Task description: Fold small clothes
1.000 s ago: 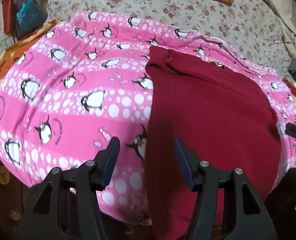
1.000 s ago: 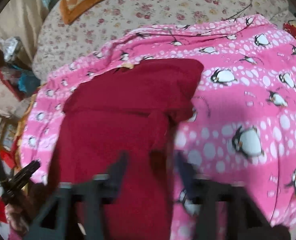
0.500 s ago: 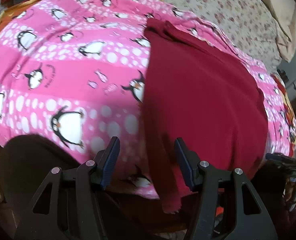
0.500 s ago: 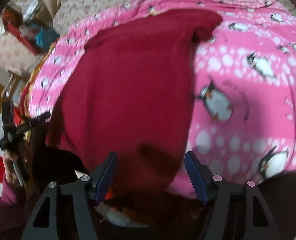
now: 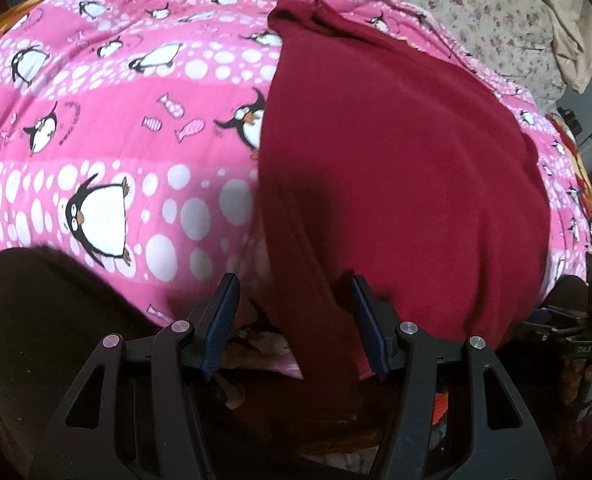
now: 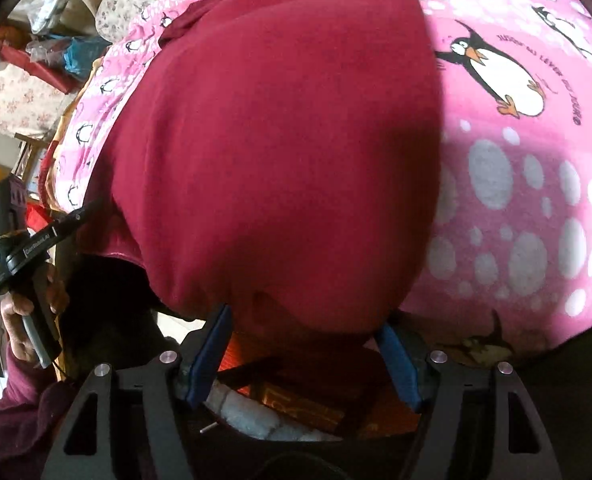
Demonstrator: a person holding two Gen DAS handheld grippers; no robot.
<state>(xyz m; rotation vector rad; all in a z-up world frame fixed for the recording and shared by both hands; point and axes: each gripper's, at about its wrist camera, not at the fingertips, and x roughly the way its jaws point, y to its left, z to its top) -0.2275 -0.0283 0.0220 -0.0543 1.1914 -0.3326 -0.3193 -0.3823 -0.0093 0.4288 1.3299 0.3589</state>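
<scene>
The maroon garment [image 5: 396,152] is lying on the penguin blanket [image 5: 116,128]. Both the left claw [image 5: 292,320] and the right claw [image 6: 304,344] are hovering spread at its near hem.

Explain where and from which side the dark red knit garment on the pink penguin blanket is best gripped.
Grip the dark red knit garment at its near hem, coming from the near side. That edge overhangs the pink penguin blanket, already lying between the open left gripper and right gripper.

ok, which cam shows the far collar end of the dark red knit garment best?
Left wrist: the dark red knit garment lies nearly whole on the pink penguin blanket, its far end in frame. Right wrist sits closer; the cloth fills the view and its far end runs into the top edge.
</scene>
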